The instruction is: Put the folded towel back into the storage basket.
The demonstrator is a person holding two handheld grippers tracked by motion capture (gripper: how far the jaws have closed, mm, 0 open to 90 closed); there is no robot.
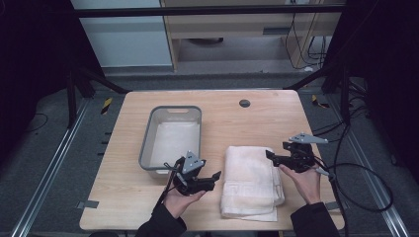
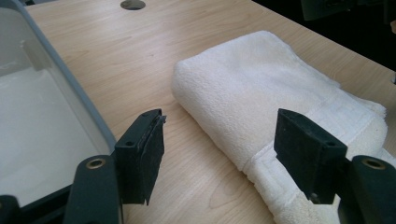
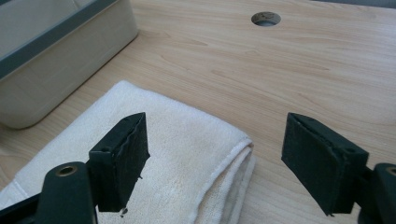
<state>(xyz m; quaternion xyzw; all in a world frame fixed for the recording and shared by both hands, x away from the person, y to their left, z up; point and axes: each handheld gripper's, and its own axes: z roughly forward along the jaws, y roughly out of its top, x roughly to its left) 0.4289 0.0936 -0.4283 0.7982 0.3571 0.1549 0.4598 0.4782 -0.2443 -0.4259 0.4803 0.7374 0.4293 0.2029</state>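
Observation:
A folded white towel (image 1: 251, 180) lies on the wooden table (image 1: 232, 123), near its front edge. My left gripper (image 1: 216, 176) hovers just left of the towel, jaws open and empty; in the left gripper view (image 2: 219, 140) the towel (image 2: 266, 88) lies ahead between the jaws. My right gripper (image 1: 269, 155) sits at the towel's far right corner, open, nothing held. In the right gripper view (image 3: 215, 149) the towel's folded corner (image 3: 187, 154) lies below the spread jaws.
A grey plastic bin (image 1: 148, 143) with a white towel inside stands left of the folded towel, close behind the left gripper (image 2: 65, 98) (image 3: 51, 51). A round cable hole (image 1: 244, 103) marks the table's far side. Cables trail off the right edge.

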